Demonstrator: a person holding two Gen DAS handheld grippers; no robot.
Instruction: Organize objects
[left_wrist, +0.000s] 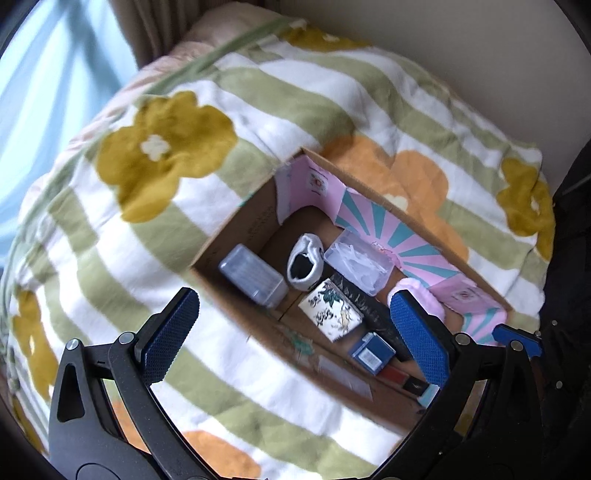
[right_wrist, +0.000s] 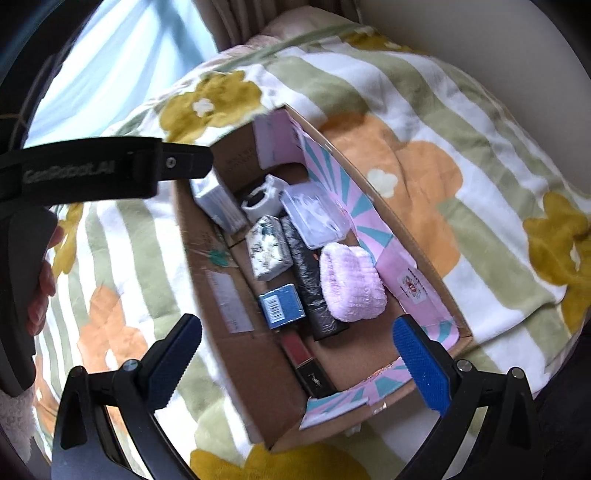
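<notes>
Both grippers hang wide open and empty above the cardboard box: the right gripper over its near end, the left gripper over its near long wall. Ahead of the right fingers, inside the box, lie a blue packet, a black roll and a fluffy pink pouch; further ahead sit a flowered pack, a clear case, a white sock and a grey case.

The things look already boxed, so the step is probably tidying or reaching for one. Come straight down over a single item, clear of the walls, and close across its narrow side.

Everything rests on a soft flowered blanket, likely to give under pressure. Beyond are curtains, a bright window and a plain wall.
</notes>
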